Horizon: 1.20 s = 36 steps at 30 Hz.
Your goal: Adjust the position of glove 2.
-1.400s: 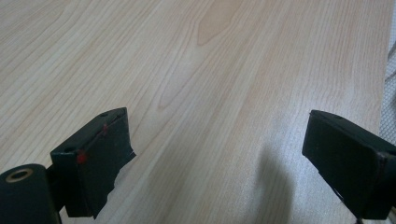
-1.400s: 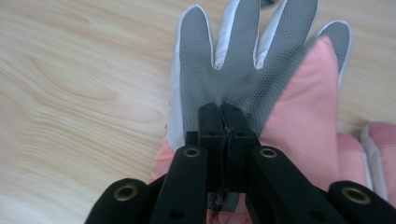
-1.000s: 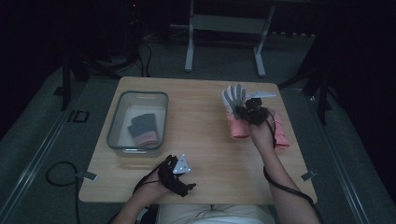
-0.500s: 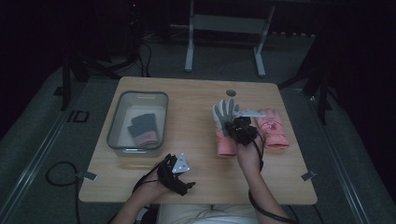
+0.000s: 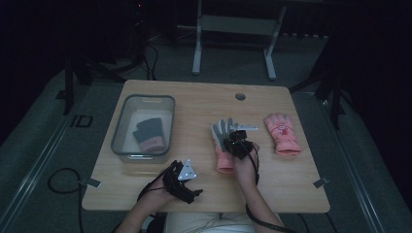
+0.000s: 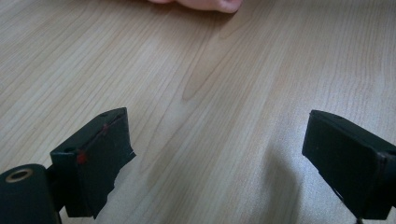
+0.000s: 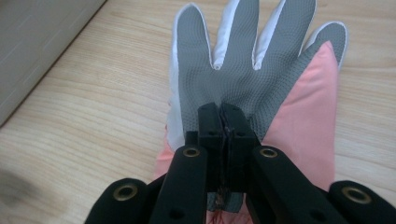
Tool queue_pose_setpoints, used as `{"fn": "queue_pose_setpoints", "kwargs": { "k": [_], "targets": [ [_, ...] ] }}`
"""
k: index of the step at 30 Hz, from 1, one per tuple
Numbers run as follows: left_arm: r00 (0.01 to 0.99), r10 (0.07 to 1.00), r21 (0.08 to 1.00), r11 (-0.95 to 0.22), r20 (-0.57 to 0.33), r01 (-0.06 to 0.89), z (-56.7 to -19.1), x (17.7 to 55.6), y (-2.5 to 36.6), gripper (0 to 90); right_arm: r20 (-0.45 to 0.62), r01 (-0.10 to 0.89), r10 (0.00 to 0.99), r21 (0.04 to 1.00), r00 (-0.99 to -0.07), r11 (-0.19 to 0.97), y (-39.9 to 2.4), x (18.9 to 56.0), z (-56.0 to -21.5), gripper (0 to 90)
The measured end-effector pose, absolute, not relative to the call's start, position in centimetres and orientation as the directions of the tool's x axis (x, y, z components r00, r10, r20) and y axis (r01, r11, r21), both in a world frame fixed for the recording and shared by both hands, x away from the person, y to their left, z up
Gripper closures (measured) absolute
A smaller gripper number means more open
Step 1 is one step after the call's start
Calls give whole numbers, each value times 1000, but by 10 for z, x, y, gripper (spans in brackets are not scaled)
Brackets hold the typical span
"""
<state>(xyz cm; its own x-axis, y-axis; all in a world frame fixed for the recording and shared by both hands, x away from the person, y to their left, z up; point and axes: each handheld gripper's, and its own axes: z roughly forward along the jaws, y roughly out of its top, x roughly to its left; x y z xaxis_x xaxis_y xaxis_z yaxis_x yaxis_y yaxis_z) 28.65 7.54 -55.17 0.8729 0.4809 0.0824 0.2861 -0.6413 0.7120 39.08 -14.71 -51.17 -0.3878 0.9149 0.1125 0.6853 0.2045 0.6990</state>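
Note:
A pink glove with a grey palm (image 5: 222,141) lies palm up on the table's middle right, fingers pointing away. My right gripper (image 5: 234,141) is over its palm and shut on a pinch of its grey fabric; in the right gripper view the jaws (image 7: 220,111) stand pressed together on the glove (image 7: 243,70). A second pink glove (image 5: 282,133) lies back up to the right, apart from it. My left gripper (image 5: 182,180) rests near the front edge, open, with only bare wood between its jaws (image 6: 215,158).
A clear plastic bin (image 5: 121,131) stands at the left of the table and holds a dark grey glove with a pink cuff (image 5: 148,136). Its wall (image 7: 37,42) is at the upper left of the right gripper view. A cable hole (image 5: 240,96) is near the far edge.
The right hand has carried the grey-palmed glove away from the other pink glove, leftward and toward the person, and lowered it onto the table. The left gripper has kept still.

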Motion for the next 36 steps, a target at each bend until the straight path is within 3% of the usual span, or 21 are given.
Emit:
{"fn": "queue_pose_setpoints", "kwargs": {
  "k": [13,21,30,36],
  "targets": [
    [872,483,712,-639,79,289,-553,287,77,76,84,681,887,675,-454,284,-142,401,-532,856],
    [873,483,710,-639,72,295,-553,287,78,76,91,631,866,722,-491,282,-151,392,-506,683],
    [870,487,710,-639,74,297,-553,287,77,76,-32,523,891,800,-454,295,-234,397,-456,601],
    [869,490,717,-629,65,301,-553,287,78,76,-120,520,912,789,-393,328,-302,421,-456,579]
  ]
}}
